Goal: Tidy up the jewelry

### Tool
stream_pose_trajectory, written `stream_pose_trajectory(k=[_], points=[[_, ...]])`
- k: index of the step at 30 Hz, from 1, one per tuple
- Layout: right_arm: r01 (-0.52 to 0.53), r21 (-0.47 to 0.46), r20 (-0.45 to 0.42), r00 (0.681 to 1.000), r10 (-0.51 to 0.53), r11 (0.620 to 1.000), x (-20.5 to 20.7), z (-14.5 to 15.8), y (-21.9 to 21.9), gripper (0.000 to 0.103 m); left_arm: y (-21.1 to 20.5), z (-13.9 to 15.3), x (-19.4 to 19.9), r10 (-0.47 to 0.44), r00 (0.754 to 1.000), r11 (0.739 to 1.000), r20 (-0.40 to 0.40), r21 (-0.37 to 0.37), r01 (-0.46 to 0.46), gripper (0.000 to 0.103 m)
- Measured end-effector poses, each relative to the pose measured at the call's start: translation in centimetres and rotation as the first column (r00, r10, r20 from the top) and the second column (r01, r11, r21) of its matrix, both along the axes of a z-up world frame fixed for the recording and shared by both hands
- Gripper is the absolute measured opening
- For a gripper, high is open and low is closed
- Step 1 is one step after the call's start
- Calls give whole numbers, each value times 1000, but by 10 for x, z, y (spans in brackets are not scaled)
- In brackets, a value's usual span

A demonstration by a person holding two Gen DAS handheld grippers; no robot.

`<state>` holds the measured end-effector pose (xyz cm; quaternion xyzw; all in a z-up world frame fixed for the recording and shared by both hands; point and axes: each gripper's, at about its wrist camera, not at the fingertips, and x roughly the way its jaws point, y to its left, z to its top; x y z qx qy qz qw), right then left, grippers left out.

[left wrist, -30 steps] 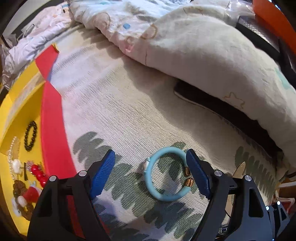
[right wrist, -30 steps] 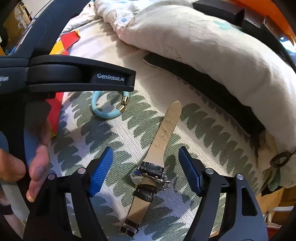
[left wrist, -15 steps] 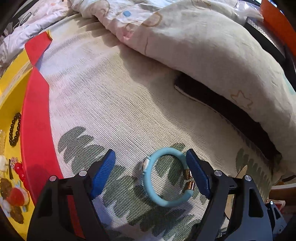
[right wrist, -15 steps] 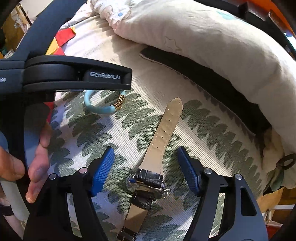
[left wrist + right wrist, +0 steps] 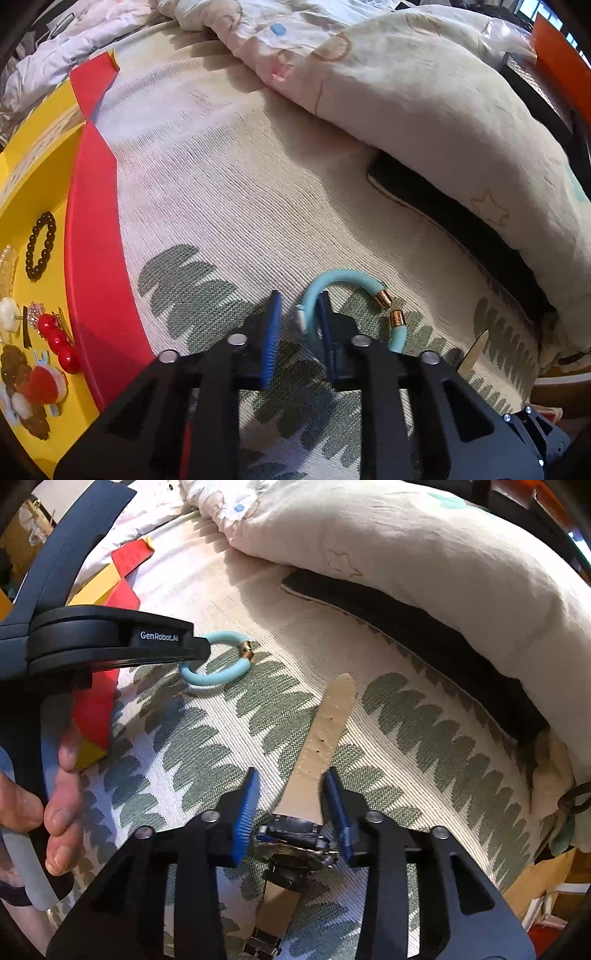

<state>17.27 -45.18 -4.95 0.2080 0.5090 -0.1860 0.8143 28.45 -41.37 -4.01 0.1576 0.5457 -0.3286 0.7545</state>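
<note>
A light blue open bangle (image 5: 347,280) with gold end caps lies on the leaf-patterned cloth. My left gripper (image 5: 297,325) has closed on the bangle's left side; it also shows in the right wrist view (image 5: 221,675). A wristwatch with a beige strap (image 5: 325,731) and a metal case (image 5: 295,849) lies on the cloth. My right gripper (image 5: 291,808) has narrowed around the strap just above the case. A yellow tray with a red rim (image 5: 92,236) at the left holds a black bead bracelet (image 5: 40,247), red beads (image 5: 59,339) and other pieces.
A cream quilt (image 5: 424,110) bulges across the back and right, over a dark flat object (image 5: 454,221). The watch strap's tip (image 5: 472,354) shows at the left view's right edge. A hand (image 5: 55,805) holds the left gripper's handle.
Both grippers have closed from wide open. The left one now pinches the bangle's left side; the right one has narrowed onto the watch strap beside the case.
</note>
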Motion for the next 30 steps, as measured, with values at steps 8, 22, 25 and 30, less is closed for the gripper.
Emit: stream_pose_trajectory(k=[8,22,25,30], points=[[7,46,25,1000,-8,999,-7,5,-4,27,5,1,4,5,999,1000,-39,-24,-6,15],[12,107,141,990,-27,994,-37,38,-7,24,31,27,10,42,998,995,-41,-84,-45,15],[2,117,176,984,-23,993,-42,48,-5,23,37,38,5,44,999,994,-31,-102,-47,15],[-31,118,262,965,-1,993,-53,74,2,19,50,65,-1,43,999,989,-9,-144,-44,15]])
